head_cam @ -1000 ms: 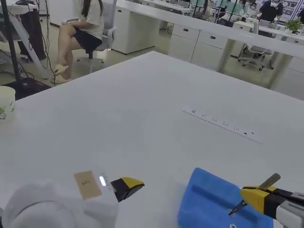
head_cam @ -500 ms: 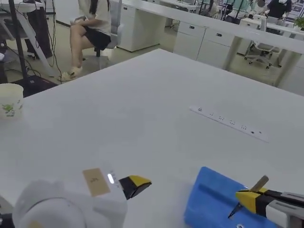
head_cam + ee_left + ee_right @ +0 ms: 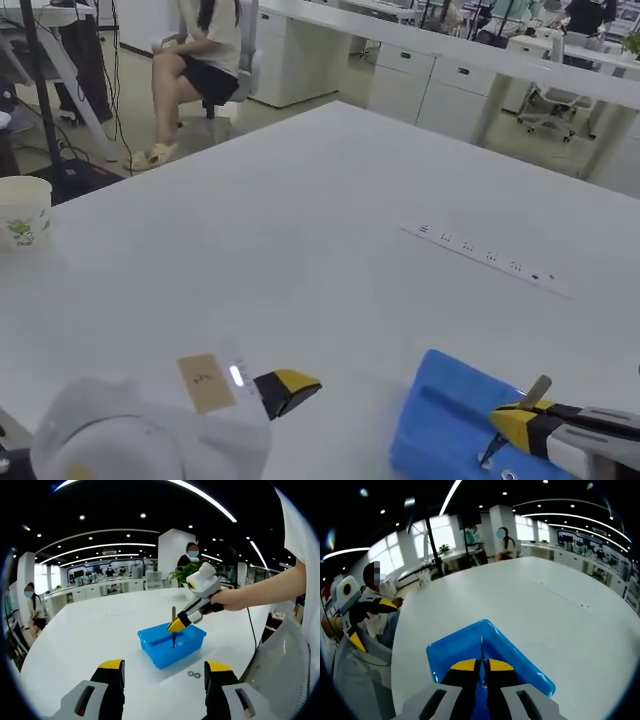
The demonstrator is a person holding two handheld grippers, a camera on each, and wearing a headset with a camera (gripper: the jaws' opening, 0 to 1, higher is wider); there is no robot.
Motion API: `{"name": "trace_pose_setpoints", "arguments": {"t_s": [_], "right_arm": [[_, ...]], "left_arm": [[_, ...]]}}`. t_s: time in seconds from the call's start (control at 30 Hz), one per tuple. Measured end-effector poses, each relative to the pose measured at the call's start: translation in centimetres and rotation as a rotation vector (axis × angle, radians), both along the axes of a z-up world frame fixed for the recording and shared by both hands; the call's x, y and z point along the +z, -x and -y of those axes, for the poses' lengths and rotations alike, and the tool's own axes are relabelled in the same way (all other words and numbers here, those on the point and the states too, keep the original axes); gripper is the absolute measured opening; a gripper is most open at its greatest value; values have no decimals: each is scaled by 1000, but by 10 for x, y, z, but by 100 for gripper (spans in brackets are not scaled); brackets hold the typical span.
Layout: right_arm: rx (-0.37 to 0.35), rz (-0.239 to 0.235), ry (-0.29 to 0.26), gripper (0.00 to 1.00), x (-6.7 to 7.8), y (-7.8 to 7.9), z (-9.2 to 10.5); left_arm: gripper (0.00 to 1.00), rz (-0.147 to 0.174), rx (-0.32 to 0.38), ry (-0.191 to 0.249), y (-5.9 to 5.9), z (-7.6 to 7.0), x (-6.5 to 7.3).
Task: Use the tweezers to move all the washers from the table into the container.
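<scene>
A blue container (image 3: 445,415) sits near the table's front edge, also seen as the blue container (image 3: 172,642) and the blue container (image 3: 465,650). My right gripper (image 3: 515,428) is shut on metal tweezers (image 3: 173,625), whose tips point down into the container. In the right gripper view the tweezers (image 3: 481,655) stick out between my right gripper's (image 3: 481,669) closed jaws. Whether the tips hold a washer is too small to tell. Two washers (image 3: 194,674) lie on the table beside the container. My left gripper (image 3: 165,680) is open and holds nothing, a little way from the container; its yellow fingertip (image 3: 290,386) shows at the lower left.
A white table (image 3: 300,230) spreads wide beyond the container. A power strip (image 3: 487,258) lies flush in it at right. A paper cup (image 3: 22,212) stands at the left edge. A person (image 3: 205,50) sits on a chair far behind. A grey chair back (image 3: 280,665) is near the table edge.
The right gripper has dipped a little and the tweezers stand more upright over the container. The left gripper has held its place. The head camera shifted slightly.
</scene>
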State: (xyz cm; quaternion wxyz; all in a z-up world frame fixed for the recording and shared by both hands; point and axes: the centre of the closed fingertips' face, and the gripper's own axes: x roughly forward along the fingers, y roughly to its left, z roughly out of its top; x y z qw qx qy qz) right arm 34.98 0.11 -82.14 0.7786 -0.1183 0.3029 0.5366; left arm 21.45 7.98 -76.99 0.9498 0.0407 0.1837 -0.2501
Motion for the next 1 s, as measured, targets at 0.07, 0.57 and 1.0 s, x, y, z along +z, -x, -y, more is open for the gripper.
{"name": "trace_pose_setpoints", "arguments": {"t_s": [0.07,0.57,1.0], "right_arm": [[-2,2,-10,3,3,-1,2],[-24,26,-90,3,36,11,4],[-22,31,-137,3,56,27,7]], "left_arm": [[64,-1,0,-1,0,0,0],[64,-2,-4,-4,0,1,0],[64,-8,-14,-5,0,2,-1]]}}
